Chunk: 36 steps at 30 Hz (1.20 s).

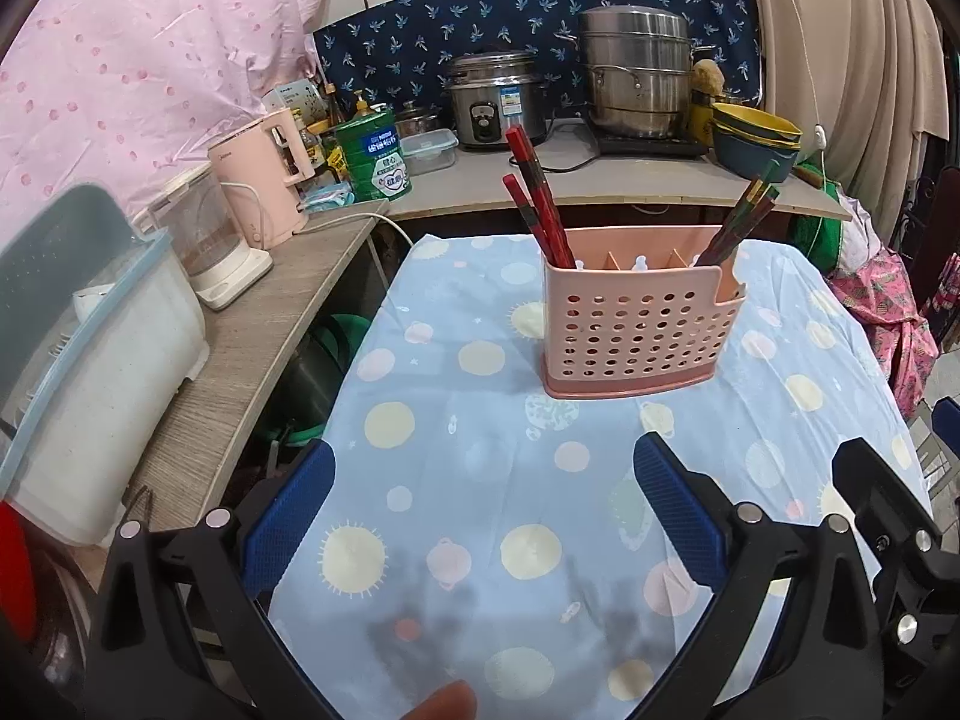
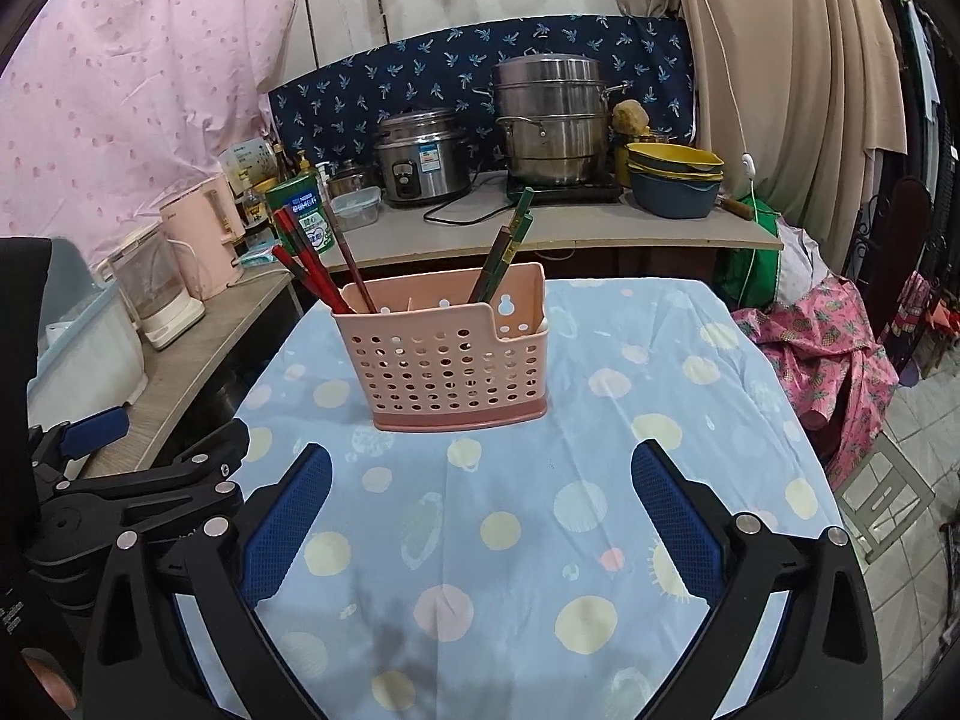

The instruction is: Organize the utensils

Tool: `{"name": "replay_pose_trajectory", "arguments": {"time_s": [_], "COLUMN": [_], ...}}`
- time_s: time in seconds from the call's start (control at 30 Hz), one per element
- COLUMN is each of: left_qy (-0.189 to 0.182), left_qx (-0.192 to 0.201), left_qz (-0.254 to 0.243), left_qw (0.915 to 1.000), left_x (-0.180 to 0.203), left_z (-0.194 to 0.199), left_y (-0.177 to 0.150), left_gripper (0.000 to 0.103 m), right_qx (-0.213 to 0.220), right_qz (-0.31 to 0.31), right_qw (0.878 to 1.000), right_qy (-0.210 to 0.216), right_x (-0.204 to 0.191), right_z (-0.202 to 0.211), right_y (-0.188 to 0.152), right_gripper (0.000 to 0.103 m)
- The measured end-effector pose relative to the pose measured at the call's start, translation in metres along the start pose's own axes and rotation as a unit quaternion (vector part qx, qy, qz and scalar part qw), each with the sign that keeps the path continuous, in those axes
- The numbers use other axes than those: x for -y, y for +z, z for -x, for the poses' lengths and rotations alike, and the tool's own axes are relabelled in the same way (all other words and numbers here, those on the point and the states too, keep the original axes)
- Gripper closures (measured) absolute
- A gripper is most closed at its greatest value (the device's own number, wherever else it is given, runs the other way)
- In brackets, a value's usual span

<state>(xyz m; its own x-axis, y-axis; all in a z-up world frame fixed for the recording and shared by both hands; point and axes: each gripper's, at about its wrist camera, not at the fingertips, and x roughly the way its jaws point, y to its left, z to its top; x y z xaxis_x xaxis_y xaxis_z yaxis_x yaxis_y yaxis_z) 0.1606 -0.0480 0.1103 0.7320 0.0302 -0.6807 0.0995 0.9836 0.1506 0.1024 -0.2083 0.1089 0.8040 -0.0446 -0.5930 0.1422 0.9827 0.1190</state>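
Note:
A pink perforated utensil holder [image 1: 642, 330] [image 2: 447, 354] stands upright on a table covered by a light blue spotted cloth [image 1: 480, 480] [image 2: 540, 510]. Red chopsticks [image 1: 534, 198] [image 2: 306, 264] lean out of its left compartment. Dark green chopsticks [image 1: 744, 216] [image 2: 507, 252] lean out of its right compartment. My left gripper [image 1: 483, 480] is open over the cloth in front of the holder, with nothing between its blue pads. My right gripper [image 2: 480, 486] is open too, also short of the holder and empty. In the right wrist view the left gripper [image 2: 120, 468] shows at the left edge.
A wooden side counter [image 1: 252, 348] on the left carries a white storage box [image 1: 90, 372], a clear jug [image 1: 210, 240] and a pink kettle [image 1: 270, 174]. The back counter holds a rice cooker [image 1: 495, 99], steel steamer pots [image 1: 639, 72], stacked bowls [image 1: 756, 141] and a green tin [image 1: 375, 153]. Pink patterned cloth [image 2: 828, 348] hangs right of the table.

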Motion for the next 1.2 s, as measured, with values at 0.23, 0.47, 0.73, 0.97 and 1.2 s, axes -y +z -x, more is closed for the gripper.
{"name": "replay_pose_trajectory", "arguments": {"time_s": [0.23,0.47,0.73,0.97,1.2], "left_qy": [0.002,0.004,-0.001,0.003,0.005], "left_qx": [-0.003,-0.007,-0.014,-0.022,-0.024], "left_qz": [0.0,0.003,0.012,0.023,0.026], "left_qw": [1.0,1.0,0.9998,0.9995,0.9994], "left_x": [-0.001,-0.002,-0.005,-0.007,-0.008], "left_z": [-0.005,-0.01,-0.015,-0.019,-0.02], "left_y": [0.004,0.008,0.009,0.009,0.009], "left_gripper": [0.008,0.007,0.007,0.007,0.007], "right_qx": [-0.007,-0.006,-0.009,-0.012,-0.014], "right_qz": [-0.002,-0.002,-0.004,-0.002,0.001], "right_qw": [1.0,1.0,1.0,1.0,1.0], "right_qy": [0.0,-0.001,-0.008,-0.015,-0.017], "right_x": [-0.001,-0.001,0.002,0.005,0.005], "right_z": [-0.006,-0.008,-0.015,-0.019,-0.02], "right_y": [0.004,0.005,0.01,0.008,0.007], "right_gripper": [0.006,0.006,0.006,0.006,0.006]}}
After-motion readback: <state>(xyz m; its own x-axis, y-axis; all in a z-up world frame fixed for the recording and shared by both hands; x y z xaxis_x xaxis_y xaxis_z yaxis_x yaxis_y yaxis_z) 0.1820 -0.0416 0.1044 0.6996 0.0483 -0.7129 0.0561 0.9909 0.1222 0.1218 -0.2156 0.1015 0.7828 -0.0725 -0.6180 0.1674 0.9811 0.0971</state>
